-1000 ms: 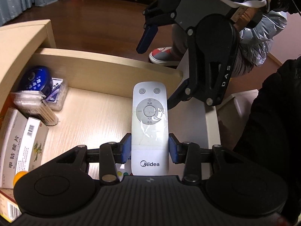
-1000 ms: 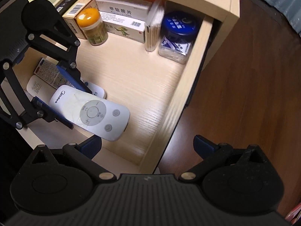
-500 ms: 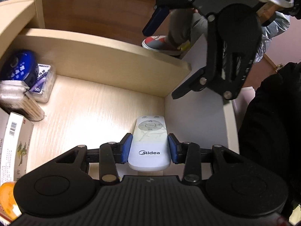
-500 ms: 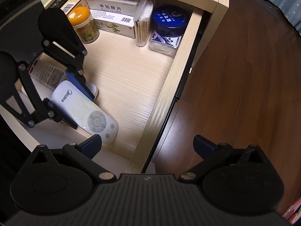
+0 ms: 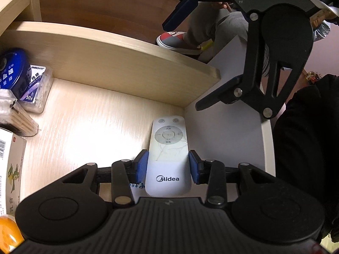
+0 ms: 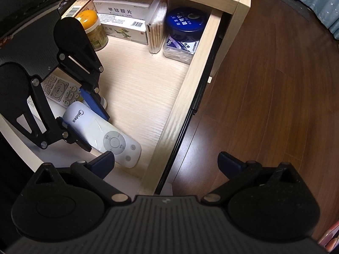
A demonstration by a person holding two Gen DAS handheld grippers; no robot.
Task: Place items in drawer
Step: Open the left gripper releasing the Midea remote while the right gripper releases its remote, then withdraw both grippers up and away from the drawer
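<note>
Drawer (image 5: 135,63): remote (image 5: 168,156) lengthwise, buttons away from left gripper (image 5: 168,166).

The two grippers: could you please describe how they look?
Both are matte black, with ribbed bodies, round side discs, silver rivets on linkage bars and blue finger pads. Left gripper; right gripper. Behind them, a person wears a dark sleeve.

Left gripper (image 6: 84,124) clamps the white Midea remote (image 6: 101,135) low inside the open drawer (image 6: 180,105); right gripper (image 6: 167,165) spread wide, empty, above the drawer's front edge.
</note>
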